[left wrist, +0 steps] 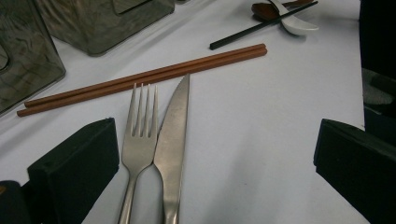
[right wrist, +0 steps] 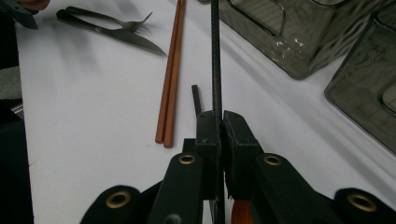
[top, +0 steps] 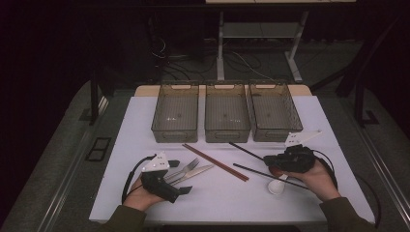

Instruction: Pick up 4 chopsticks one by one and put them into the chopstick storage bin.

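Right hand-held gripper: jaws clamped on one black chopstick, held near the worktop's right edge. The second black chopstick is left lying by the white spoon. Left hand-held gripper: jaws wide apart, nothing gripped, fork and knife between them near the front-left corner. Brown chopsticks untouched mid-worktop. All three bins at the far edge are seen empty; sorting is judged barely started.
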`<state>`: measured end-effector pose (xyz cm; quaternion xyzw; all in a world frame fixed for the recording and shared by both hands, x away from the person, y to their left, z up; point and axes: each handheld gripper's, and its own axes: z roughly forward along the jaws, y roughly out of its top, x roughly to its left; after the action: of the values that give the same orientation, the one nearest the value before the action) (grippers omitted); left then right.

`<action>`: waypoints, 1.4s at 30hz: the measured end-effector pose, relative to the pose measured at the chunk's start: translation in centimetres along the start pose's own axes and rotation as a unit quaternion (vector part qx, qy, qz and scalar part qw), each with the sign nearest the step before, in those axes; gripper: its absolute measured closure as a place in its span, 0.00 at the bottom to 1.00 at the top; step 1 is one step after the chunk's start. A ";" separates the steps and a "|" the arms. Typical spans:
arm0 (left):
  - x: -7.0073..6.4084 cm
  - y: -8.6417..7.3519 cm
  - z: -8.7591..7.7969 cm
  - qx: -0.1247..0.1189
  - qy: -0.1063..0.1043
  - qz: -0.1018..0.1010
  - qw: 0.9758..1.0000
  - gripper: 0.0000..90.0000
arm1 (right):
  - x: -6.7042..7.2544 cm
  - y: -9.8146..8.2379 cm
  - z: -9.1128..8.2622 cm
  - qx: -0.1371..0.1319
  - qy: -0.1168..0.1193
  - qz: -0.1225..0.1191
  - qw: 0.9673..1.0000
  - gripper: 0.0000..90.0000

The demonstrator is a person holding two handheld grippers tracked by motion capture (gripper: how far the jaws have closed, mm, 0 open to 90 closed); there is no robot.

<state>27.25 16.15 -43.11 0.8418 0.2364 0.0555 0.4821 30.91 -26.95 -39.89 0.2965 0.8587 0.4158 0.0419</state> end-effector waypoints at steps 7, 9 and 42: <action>0.0 0.0 0.0 -0.004 -0.001 -0.001 1.000 0.00 | 0.2 1.0 0.5 -0.008 0.001 -0.002 1.000 0.95; 0.0 0.0 0.0 -0.004 -0.001 -0.001 1.000 0.00 | 0.3 1.3 0.8 -0.008 0.003 -0.003 1.000 0.95; -0.2 0.1 -0.1 -0.009 -0.005 0.000 1.000 0.00 | 1.0 5.4 4.2 -0.026 0.007 -0.009 1.000 0.95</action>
<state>27.08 16.08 -42.99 0.8377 0.2338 0.0532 0.4906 33.97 -20.93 -38.44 0.2851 0.8504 0.4396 0.0476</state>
